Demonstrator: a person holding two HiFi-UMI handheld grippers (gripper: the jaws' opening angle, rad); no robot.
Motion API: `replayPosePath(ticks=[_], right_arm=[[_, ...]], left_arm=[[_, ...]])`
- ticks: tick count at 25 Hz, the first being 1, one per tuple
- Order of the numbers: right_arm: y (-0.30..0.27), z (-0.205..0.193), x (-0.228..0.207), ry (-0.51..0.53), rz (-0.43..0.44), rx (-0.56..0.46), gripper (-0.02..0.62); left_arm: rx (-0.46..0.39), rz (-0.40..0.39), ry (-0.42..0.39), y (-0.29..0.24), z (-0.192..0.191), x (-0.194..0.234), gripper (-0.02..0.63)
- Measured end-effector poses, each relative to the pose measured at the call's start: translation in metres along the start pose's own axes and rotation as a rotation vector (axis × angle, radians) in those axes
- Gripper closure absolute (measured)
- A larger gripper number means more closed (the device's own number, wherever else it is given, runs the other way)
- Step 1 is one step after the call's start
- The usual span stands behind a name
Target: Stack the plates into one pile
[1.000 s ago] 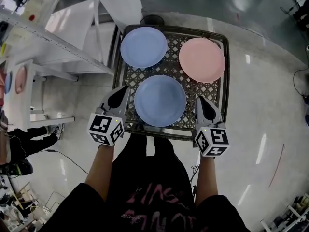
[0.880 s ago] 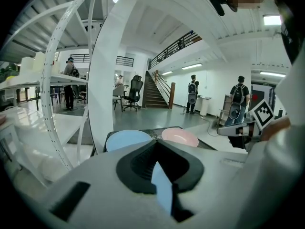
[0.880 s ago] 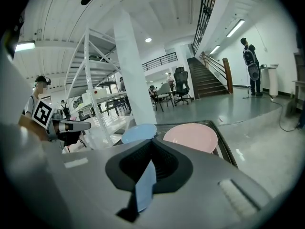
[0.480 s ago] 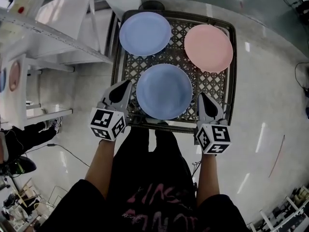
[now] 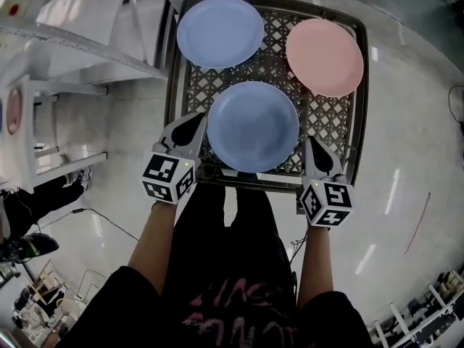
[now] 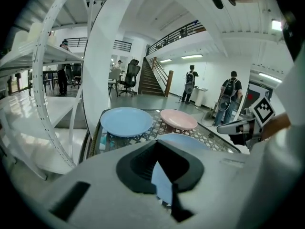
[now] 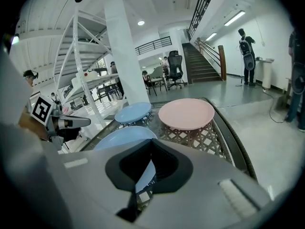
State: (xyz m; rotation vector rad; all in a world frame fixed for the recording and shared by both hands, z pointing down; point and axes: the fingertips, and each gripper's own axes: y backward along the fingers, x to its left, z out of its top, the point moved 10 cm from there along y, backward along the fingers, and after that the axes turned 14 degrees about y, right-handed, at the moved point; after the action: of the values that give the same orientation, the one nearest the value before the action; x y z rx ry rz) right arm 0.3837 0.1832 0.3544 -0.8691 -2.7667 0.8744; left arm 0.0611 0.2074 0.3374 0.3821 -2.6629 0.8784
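Head view: the near blue plate [image 5: 252, 125] lies flat at the centre of the frame on a lattice-topped table [image 5: 330, 125]. Its lower edge is close to the table's front rim. A narrow strip of bare lattice separates it from the far blue plate [image 5: 220, 22] at upper left and from the pink plate [image 5: 324, 56] at upper right. None of the three plates touch, and none is stacked on another. The widest open lattice is to the right of the near plate, below the pink one.

The left gripper [image 5: 197, 119] sits just beside that plate's left rim. Its jaws are drawn together to a point and clasp nothing. In the left gripper view only a sliver of blue shows through the gap behind the tips. The right gripper [image 5: 312, 142] hovers near the plate's lower right rim, a little apart from it, also pinched together and empty.

The far blue plate reaches the table's upper left corner, and the pink plate comes near the right rim.

A white shelving rack [image 5: 72, 42] stands close against the table's left side. Glossy floor [image 5: 413, 143] spreads to the right. The gripper views show a staircase [image 7: 200, 63] and standing people in the background, well away from the table.
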Motion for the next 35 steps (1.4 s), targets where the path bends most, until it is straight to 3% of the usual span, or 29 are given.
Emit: replayPosePath(ticks=[9, 15, 23, 35], right_arm=[[-0.02, -0.021, 0.004, -0.038, -0.01, 0.081, 0.561], [-0.032, -0.031, 0.001, -0.056, -0.022, 0.142, 0.509], [-0.05, -0.041, 0.001, -0.069, -0.028, 0.217, 0.453], [-0.073, -0.049, 0.005, -0.06, -0.003, 0.286, 0.451]], left_arm=[[0.05, 0.009, 0.016, -0.02, -0.013, 0.017, 0.589], [0.102, 0.026, 0.023, -0.036, -0.022, 0.026, 0.488], [0.184, 0.043, 0.003, -0.056, -0.032, 0.035, 0.427], [0.274, 0.07, 0.017, -0.07, -0.05, 0.046, 0.426]])
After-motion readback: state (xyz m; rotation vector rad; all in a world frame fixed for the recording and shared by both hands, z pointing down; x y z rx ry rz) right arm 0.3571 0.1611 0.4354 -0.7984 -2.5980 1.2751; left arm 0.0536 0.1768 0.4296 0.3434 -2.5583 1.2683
